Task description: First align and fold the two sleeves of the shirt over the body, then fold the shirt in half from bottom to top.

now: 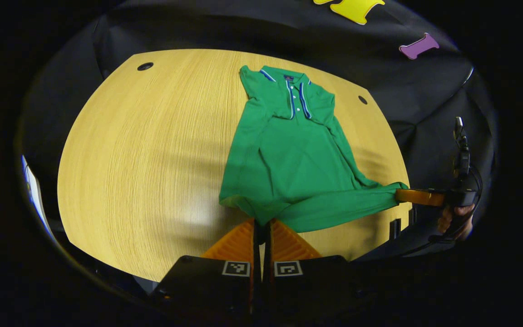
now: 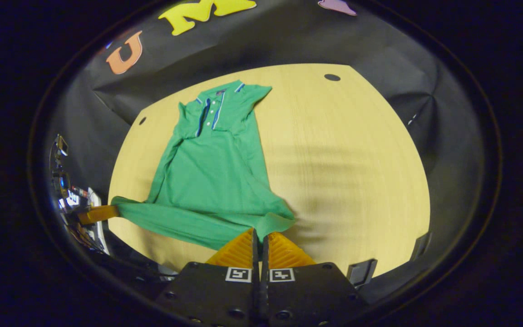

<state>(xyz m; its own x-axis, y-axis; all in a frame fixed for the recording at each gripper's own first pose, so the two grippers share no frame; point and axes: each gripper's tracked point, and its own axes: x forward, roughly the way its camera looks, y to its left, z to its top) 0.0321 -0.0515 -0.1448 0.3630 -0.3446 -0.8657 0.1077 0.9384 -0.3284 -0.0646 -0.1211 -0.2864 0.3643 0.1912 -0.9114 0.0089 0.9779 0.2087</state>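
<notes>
- Left gripper (image 1: 261, 223): jaws clamped on the hem corner of the shirt (image 1: 288, 154), which lies ahead of them on the tabletop (image 1: 152, 159).
- Right gripper (image 2: 259, 235): jaws clamped on the other corner.
- Sleeves look folded; the bottom-to-top fold is in hand. Next: carry the hem level toward the collar (image 1: 295, 93).

Green shirt (image 1: 288, 154) flat on table, hem lifted.

Both views dim overall; booth dark, table (image 1: 152, 159) the brightest area. Light falls from above: pale sheen on the wood at 6 to 7 o'clock in the left gripper view. Soft banded shadows cross the table at 3 o'clock in the right gripper view. Strong fisheye bowing at the rims. Centre sharp; edges smeared, murky.
</notes>
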